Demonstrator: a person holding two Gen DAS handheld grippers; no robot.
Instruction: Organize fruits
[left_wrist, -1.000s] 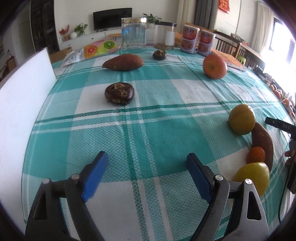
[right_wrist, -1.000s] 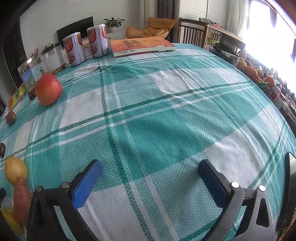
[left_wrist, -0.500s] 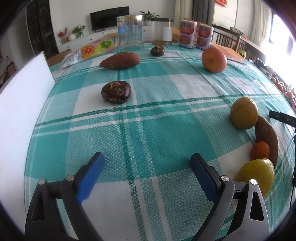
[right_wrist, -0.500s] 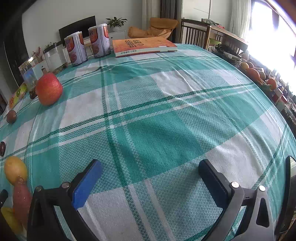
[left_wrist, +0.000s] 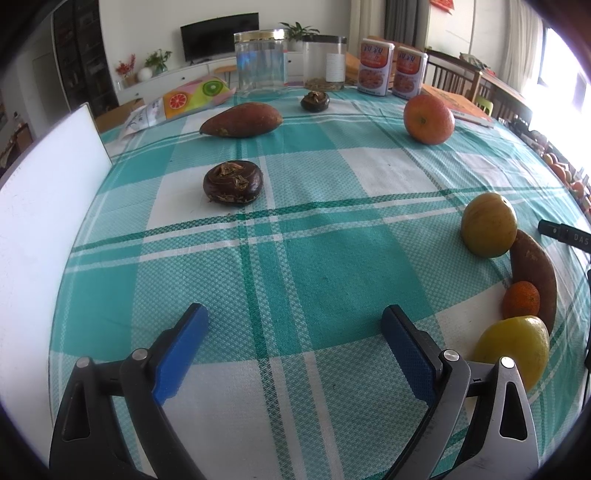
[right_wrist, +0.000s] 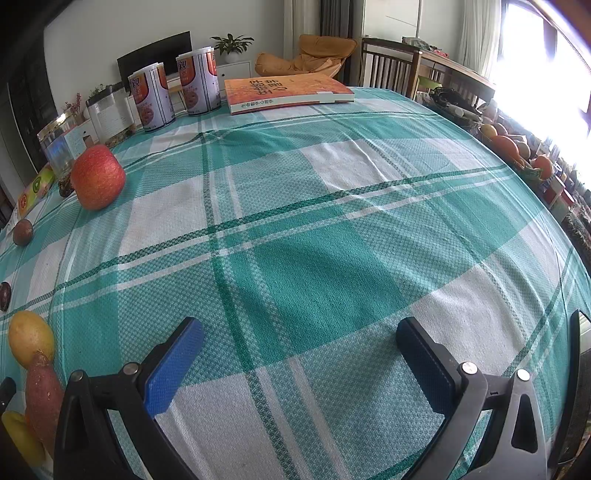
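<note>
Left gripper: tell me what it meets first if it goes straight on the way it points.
The left gripper is open over bare tablecloth. Straight ahead the cloth looks free; the dark round fruit sits just left of that line, though depth is uncertain in the fisheye view.

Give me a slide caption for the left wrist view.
Open left gripper hovers over the plaid tablecloth, fruits lined up at right.

A yellow fruit (left_wrist: 515, 350) sits partly hidden behind the left gripper's finger (left_wrist: 412, 345), a dark fruit (right_wrist: 4, 295) is cut off at the right wrist view's left edge, and window glare washes out the far-right clutter (right_wrist: 517, 147).
</note>
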